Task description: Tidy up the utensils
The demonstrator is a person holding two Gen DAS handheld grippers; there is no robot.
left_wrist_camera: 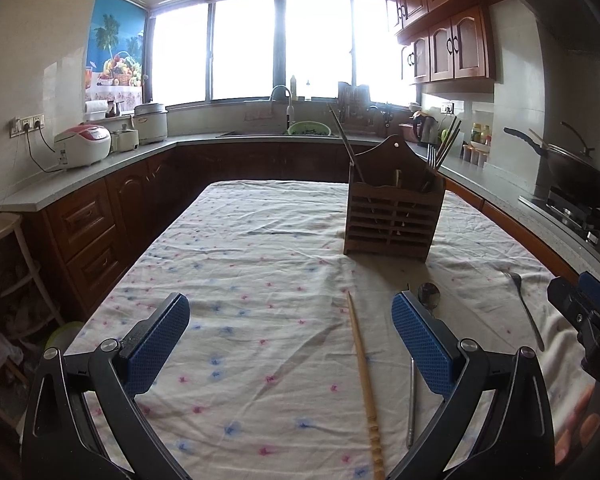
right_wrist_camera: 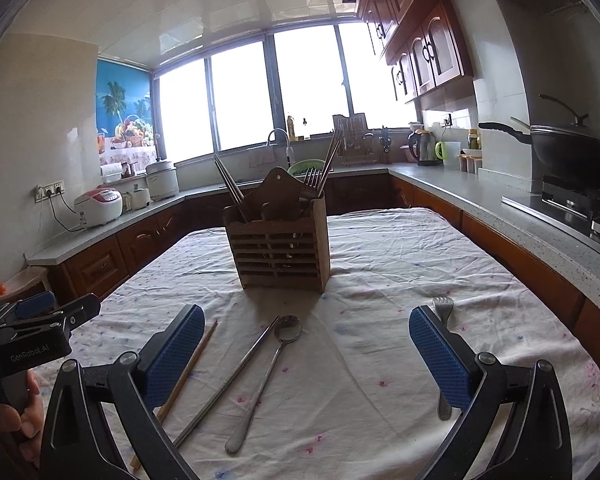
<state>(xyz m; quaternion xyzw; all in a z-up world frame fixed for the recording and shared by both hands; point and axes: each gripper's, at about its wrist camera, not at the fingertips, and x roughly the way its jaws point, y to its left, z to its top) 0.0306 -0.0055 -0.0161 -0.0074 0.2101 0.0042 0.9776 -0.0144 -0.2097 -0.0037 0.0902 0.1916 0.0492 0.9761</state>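
Note:
A slatted wooden utensil holder [left_wrist_camera: 394, 216] [right_wrist_camera: 280, 248] stands on the cloth-covered table, with chopsticks and forks sticking up from it. On the cloth lie a wooden chopstick [left_wrist_camera: 364, 376] [right_wrist_camera: 188, 372], a metal chopstick [right_wrist_camera: 236, 376] [left_wrist_camera: 411, 400], a metal spoon [right_wrist_camera: 268, 372] [left_wrist_camera: 429, 295] and a fork [left_wrist_camera: 526, 308] [right_wrist_camera: 443, 310]. My left gripper [left_wrist_camera: 290, 332] is open above the cloth, the wooden chopstick between its fingers. My right gripper [right_wrist_camera: 306, 348] is open over the spoon and the metal chopstick. Each gripper shows at the edge of the other's view, held by a hand.
The table [left_wrist_camera: 260, 240] is covered by a white cloth with small pink and blue flowers. Counters run along three sides, with rice cookers [left_wrist_camera: 84, 144], a sink [left_wrist_camera: 284, 130], a kettle [right_wrist_camera: 422, 148] and a wok on the stove [right_wrist_camera: 572, 152]. A low rack [left_wrist_camera: 4, 280] stands at the left.

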